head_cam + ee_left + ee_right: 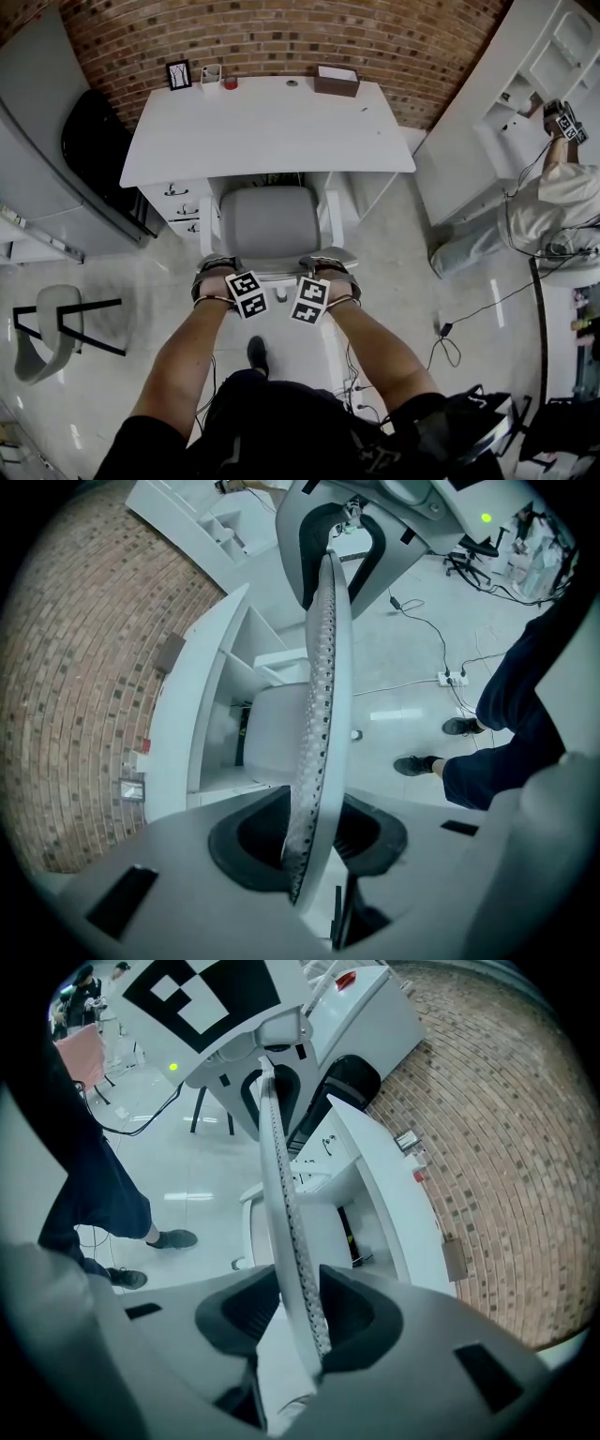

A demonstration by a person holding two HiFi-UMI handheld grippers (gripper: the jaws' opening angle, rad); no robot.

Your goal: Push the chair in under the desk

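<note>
Both our grippers clamp the grey-seated, white-framed office chair (270, 225) at the white rectangular desk (272, 122).
Head view: seat front under the desktop, white drawer unit (178, 202) close at its left. Left gripper view: left gripper (314, 832) pinches the perforated backrest edge. Right gripper view: right gripper (298, 1312) likewise.

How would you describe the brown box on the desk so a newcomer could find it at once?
Find the white desk against the brick wall. Along its back edge, near the right-hand corner in the head view, sits the brown box. It is the only brown thing there; the picture frame stands at the opposite corner.
</note>
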